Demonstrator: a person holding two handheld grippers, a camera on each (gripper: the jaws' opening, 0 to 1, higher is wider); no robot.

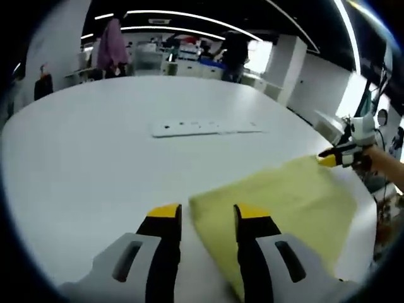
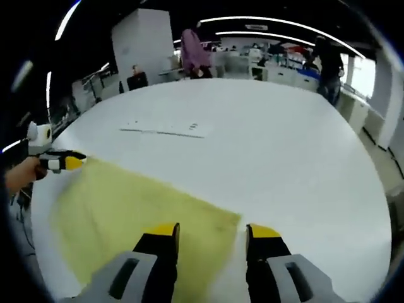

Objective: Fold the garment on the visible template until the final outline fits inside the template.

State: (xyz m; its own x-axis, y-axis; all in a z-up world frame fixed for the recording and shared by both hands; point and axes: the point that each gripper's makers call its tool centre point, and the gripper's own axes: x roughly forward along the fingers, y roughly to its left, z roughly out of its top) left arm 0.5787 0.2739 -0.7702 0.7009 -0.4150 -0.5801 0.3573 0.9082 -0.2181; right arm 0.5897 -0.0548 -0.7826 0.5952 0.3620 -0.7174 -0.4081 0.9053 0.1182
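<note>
While both grippers, left (image 1: 207, 214) & right (image 2: 211, 233), straddle yellow garment (image 1: 284, 202) corners w/ jaws apart, uneven closing could skew fold.

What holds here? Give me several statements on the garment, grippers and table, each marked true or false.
1. The garment is yellow. True.
2. It hangs off a chair. False: it lies flat on the white table.
3. The left gripper is open at a garment corner. True.
4. The right gripper is shut. False: its jaws stand apart at an edge.
5. A white strip lies beyond the garment. True.
</note>
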